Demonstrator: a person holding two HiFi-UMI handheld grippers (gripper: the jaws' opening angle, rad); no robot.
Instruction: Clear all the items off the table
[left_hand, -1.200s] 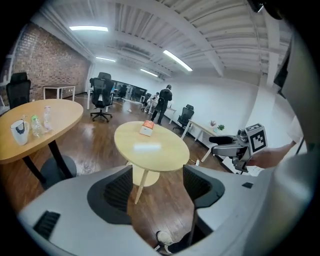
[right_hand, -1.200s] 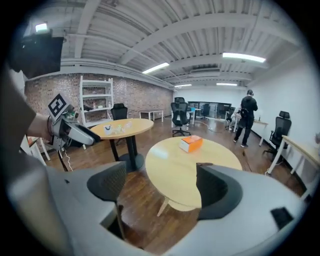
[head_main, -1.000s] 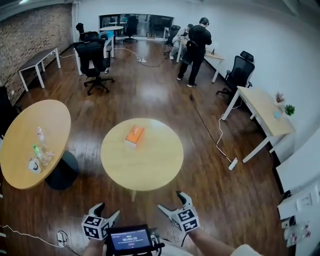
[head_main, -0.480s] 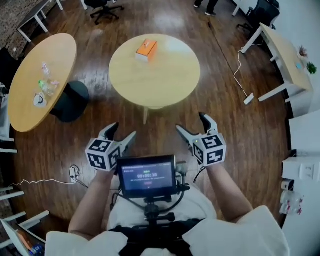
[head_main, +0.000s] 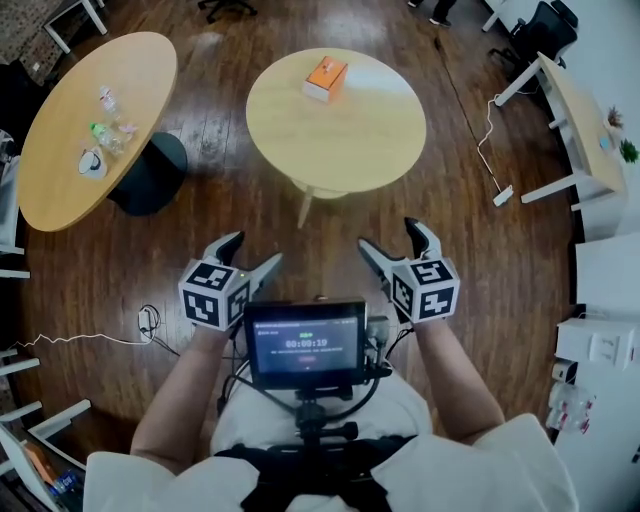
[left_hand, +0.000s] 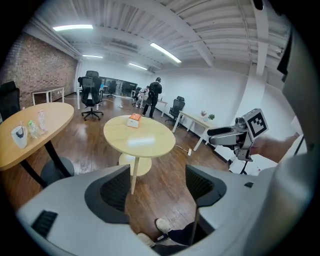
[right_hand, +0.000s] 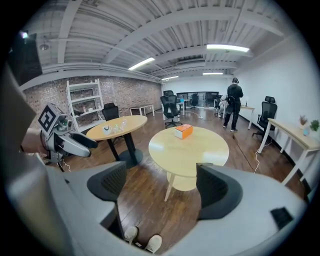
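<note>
Apparently nothing is cleared yet: the orange box (head_main: 326, 77) lies on the round worktop's (head_main: 350, 135) far side. The left gripper (head_main: 252, 252) and the right gripper (head_main: 390, 236) hover near, jaws released and empty.

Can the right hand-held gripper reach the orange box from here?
Probably not yet: the right hand-held gripper is short of the round table, and the orange box lies near its far edge. Nothing blocks the way.

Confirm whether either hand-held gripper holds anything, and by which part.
Nothing is held. The left hand-held gripper and right hand-held gripper both stand open, only floor between their jaws; the orange box lies untouched on the round table.
</note>
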